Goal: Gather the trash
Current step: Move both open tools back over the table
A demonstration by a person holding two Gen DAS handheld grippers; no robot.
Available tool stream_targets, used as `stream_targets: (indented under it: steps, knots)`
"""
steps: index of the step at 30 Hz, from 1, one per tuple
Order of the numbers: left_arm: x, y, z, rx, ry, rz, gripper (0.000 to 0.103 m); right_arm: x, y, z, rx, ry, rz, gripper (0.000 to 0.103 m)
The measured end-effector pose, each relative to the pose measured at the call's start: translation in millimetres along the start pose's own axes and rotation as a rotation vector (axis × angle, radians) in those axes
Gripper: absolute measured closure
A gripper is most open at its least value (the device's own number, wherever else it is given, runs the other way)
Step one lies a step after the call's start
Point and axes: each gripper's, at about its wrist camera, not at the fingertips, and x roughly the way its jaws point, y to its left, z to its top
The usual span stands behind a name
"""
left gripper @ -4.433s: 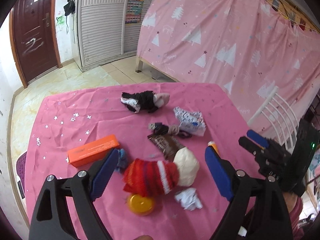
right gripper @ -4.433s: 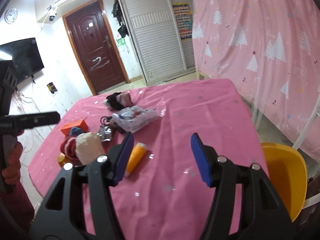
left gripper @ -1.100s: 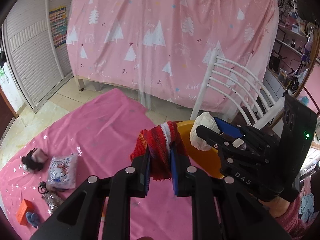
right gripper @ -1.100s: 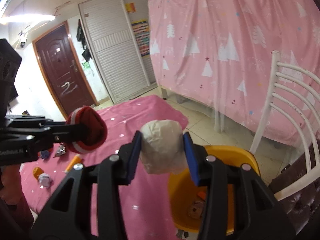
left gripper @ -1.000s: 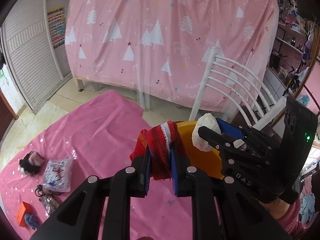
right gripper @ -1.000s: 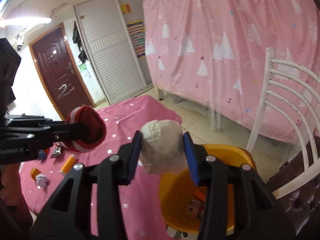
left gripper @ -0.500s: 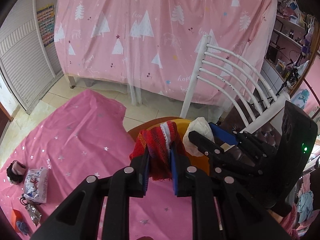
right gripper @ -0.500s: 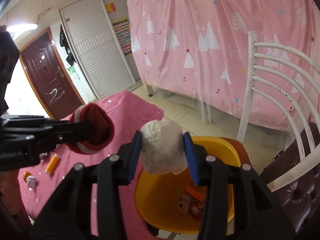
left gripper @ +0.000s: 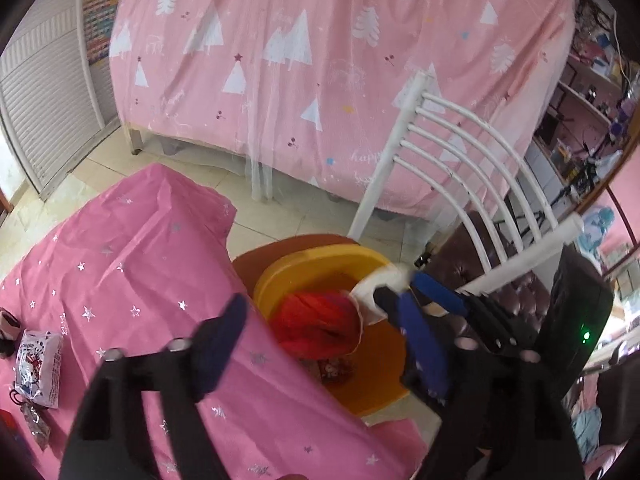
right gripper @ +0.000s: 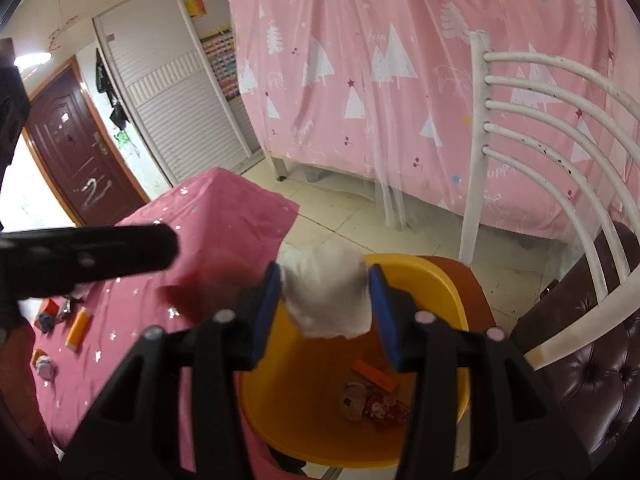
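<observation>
Little is legible from my fingers. Far behind them, the pink tree-printed curtain (left gripper: 340, 80) carries faint white script that looks like "happy". The white printed packet (left gripper: 38, 364) at my far left has lettering too small to read.

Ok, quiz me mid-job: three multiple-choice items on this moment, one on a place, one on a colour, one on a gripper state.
1. Where is the red knit piece?
A. on the chair seat
B. at the mouth of the bin
C. on the floor tiles

2. What colour is the bin?
A. yellow
B. green
C. white

3. What is the state of the right gripper?
A. open and empty
B. shut on an orange box
C. shut on the white wad

Answers:
1 B: in the left wrist view the red knit piece sits within the bin's rim, free of the open left gripper.
2 A: its rim and inner wall are yellow in both views.
3 C: both blue pads press the white wad above the bin.
</observation>
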Motion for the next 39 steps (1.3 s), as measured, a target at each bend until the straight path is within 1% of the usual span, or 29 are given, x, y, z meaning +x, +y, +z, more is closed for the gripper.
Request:
stream_targets:
  steps: [4,8,10,14,20,22,23,25,27,34,39]
  knots:
    - [-1.0,4.9,-2.3,-0.021,-0.002,0.008,0.027,-1.3,-2.1,0.6,0.007,-0.006,0.004,0.038]
    - [-8.7,11.7,-5.4,-0.042,-0.015,0.014,0.026,-3.3,3.1,0.5,0.006,-0.01,0.033,0.038]
    - [-17.8,16.8,-7.2,-0.057,-0.032,0.01,0.026,-6.2,9.6,0.8,-0.006,-0.017,0.062,0.038]
    - [-39.7,29.1,-11.5,-0.08,-0.07,0.008,0.026,-8.9,26.5,1.8,-0.04,-0.019,0.087,0.038]
    - [-79.5,65.0,-21.0,-0.139,-0.131,0.048,0.025,-5.7,62.9,8.0,-0.094,-0.009,0.134,0.038]
    - [-89.6,78.4,-25.7,-0.159,-0.146,0.081,0.025,-4.3,79.6,10.6,-0.127,-0.007,0.149,0.038]
    - [-95.6,87.2,-29.9,-0.167,-0.152,0.11,0.025,-3.8,90.1,11.6,-0.146,-0.005,0.159,0.038]
    - [-102.5,98.7,-35.3,-0.176,-0.158,0.138,0.025,-2.9,104.7,13.5,-0.172,-0.005,0.174,0.037]
    - [-110.7,114.3,-43.4,-0.197,-0.162,0.163,0.025,-1.5,119.8,14.5,-0.193,-0.002,0.19,0.034]
    - [-133.5,159.7,-64.5,-0.266,-0.18,0.189,0.025,5.8,166.9,10.6,-0.262,0.018,0.229,0.034]
    - [-152.3,189.7,-84.7,-0.305,-0.197,0.221,0.025,10.8,199.7,5.0,-0.306,0.038,0.256,0.034]
